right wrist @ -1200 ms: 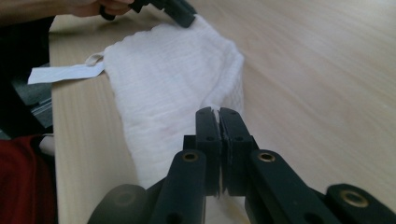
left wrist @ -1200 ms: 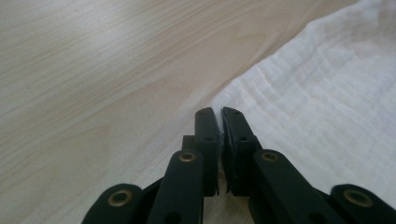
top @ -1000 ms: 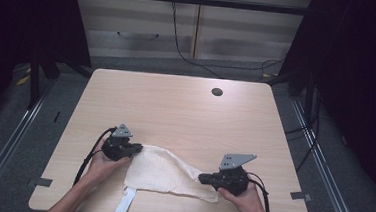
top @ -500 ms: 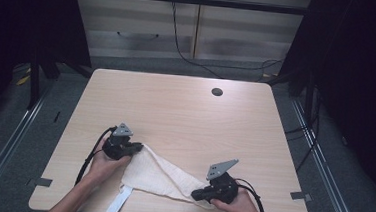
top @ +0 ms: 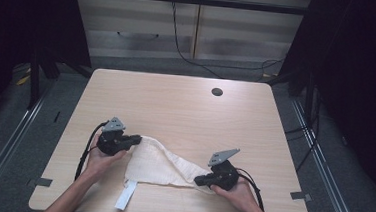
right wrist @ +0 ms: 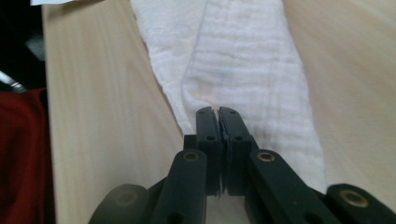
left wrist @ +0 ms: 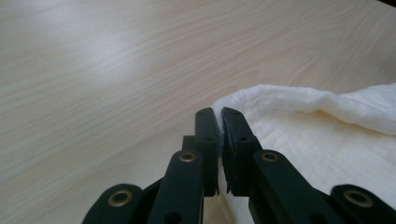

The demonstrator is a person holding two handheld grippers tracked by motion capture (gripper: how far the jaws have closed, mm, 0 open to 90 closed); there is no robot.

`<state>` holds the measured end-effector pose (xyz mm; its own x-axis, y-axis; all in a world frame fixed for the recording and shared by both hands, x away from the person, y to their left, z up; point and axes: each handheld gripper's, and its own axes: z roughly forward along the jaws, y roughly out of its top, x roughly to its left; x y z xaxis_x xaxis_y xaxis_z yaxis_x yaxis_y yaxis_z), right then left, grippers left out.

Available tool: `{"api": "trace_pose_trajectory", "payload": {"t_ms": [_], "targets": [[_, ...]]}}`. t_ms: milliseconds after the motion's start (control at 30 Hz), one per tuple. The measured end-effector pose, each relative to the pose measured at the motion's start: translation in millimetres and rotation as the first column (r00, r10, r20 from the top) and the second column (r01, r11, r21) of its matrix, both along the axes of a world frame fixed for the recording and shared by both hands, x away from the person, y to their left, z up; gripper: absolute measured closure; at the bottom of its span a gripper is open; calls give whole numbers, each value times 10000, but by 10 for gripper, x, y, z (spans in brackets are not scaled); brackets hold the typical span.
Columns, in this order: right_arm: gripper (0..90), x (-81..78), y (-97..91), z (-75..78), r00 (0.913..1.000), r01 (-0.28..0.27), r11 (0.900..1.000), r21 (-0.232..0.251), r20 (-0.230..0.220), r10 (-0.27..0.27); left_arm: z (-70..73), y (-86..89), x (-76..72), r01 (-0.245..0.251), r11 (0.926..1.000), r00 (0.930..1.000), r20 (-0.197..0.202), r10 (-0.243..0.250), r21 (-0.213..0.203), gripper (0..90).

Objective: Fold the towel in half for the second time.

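Dark surroundings hem in a pale wooden table (top: 185, 116) in the high view, with a cabinet front and trailing cables beyond its far edge at 12 o'clock. A small round hole (top: 217, 92) sits toward 1 o'clock on the tabletop. The white cloth (top: 156, 166) lies near the front edge, stretched into a rough triangle between the two tools, with a narrow white tag (top: 125, 198) hanging off its 7 o'clock corner over the table's front edge. The left gripper (top: 136, 139) holds the cloth's 10 o'clock corner; the right gripper (top: 198, 180) holds the 4 o'clock end. Both forearms are cut off by the bottom edge. Since a second ago the right gripper has come nearer the front edge, and the cloth's near side has drawn into a tighter, narrower band; the left gripper lies much as before.

In the left gripper view, the jaws are clenched on a folded edge of the cloth (left wrist: 327, 126), a sliver of white pinched between them. The fabric swells toward 3 o'clock, soft and slightly crinkled; its far end runs out of frame.

In the right gripper view, the jaws are clamped on the cloth (right wrist: 233, 60), which runs away toward 12 o'clock as a folded, ribbed strip. Something red (right wrist: 23, 154) at 9 o'clock is too blurred to identify.
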<state>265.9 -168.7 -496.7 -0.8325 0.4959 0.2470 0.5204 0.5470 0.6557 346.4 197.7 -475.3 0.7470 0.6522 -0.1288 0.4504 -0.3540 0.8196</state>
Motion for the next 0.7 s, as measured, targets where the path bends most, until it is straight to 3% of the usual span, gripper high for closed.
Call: {"api": "trace_pose_trajectory", "payload": {"t_ms": [200, 367, 467, 600, 700], "targets": [[877, 128, -48, 7, 9977, 680, 9975, -200, 97, -678, 186, -105, -127, 455, 9983, 9959, 798, -425, -365, 856], [878, 219, -104, 2, 9907, 1356, 9905, -235, 155, -1353, 272, -196, -292, 1063, 9941, 9881, 1145, -1031, -221, 856], [879, 213, -97, 5, 9895, 1409, 9895, -338, 373, -1396, 270, -217, -422, 1333, 9909, 9815, 1358, -1348, 200, 856], [879, 199, -87, 7, 9881, 1488, 9881, -391, 440, -1471, 150, -195, -577, 1784, 9807, 9767, 1066, -1864, 806, 856], [879, 187, -83, 8, 9873, 1538, 9873, -408, 469, -1519, 99, -144, -622, 1901, 9776, 9766, 849, -1978, 901, 856]]}}
